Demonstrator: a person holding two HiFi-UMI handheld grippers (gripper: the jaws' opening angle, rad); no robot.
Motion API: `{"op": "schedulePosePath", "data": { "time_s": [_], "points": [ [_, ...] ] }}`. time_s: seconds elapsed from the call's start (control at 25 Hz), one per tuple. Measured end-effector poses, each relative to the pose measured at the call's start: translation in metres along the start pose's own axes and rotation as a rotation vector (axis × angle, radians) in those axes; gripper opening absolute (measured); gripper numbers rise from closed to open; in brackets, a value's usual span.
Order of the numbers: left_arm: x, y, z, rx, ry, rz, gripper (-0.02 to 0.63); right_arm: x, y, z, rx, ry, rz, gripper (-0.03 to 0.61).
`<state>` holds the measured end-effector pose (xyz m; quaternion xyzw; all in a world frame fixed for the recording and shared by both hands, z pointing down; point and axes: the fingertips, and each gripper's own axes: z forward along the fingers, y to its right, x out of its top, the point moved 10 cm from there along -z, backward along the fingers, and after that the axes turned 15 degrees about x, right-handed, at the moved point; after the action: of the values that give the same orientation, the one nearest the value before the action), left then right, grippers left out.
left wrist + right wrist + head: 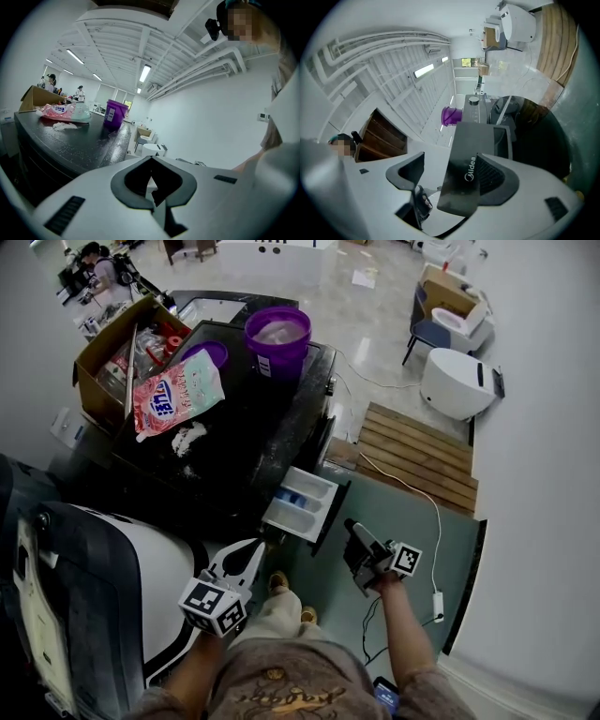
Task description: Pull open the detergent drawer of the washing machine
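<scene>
The black washing machine (244, 460) has its white detergent drawer (302, 502) pulled out toward me. In the right gripper view the drawer's dark front panel (471, 161) stands between the jaws, lying against one pad with a gap to the other. My right gripper (352, 527) is open just in front of the drawer (452, 161). My left gripper (259, 545) hovers lower left of the drawer, shut and empty (151, 161), pointing over the machine's top.
On the machine's top stand a purple bucket (277, 338), a pink detergent bag (178, 392) and a cardboard box (112, 352). A wooden pallet (417, 456) and a white cable (427, 507) lie on the floor to the right. A white appliance (122, 568) sits at my left.
</scene>
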<state>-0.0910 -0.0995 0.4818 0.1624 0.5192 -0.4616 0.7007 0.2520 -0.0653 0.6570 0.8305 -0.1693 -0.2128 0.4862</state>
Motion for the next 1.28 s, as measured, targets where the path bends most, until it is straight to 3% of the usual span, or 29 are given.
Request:
{"op": "schedulePosePath", "data": {
  "time_s": [0.4, 0.6, 0.72, 0.92, 1.16, 1.28],
  "points": [
    [0.023, 0.02, 0.007, -0.074, 0.016, -0.008, 0.021, 0.031, -0.097, 0.01, -0.027, -0.082, -0.235, 0.331],
    [0.04, 0.027, 0.014, -0.106, 0.031, 0.005, 0.021, 0.035, -0.14, 0.019, -0.062, -0.064, -0.367, 0.316],
    [0.049, 0.031, 0.017, -0.124, 0.041, 0.015, 0.021, 0.03, -0.16, 0.022, -0.138, -0.043, -0.459, 0.311],
    [0.056, 0.035, 0.023, -0.136, 0.058, 0.019, 0.021, 0.014, -0.182, 0.017, -0.375, -0.082, -0.604, 0.269],
    [0.057, 0.042, 0.031, -0.148, 0.087, 0.076, 0.022, -0.002, -0.207, 0.025, -0.466, -0.138, -0.794, 0.209],
    [0.057, 0.043, 0.033, -0.147, 0.103, 0.086, 0.021, -0.007, -0.213, 0.028, -0.545, -0.187, -0.918, 0.15]
  ]
}}
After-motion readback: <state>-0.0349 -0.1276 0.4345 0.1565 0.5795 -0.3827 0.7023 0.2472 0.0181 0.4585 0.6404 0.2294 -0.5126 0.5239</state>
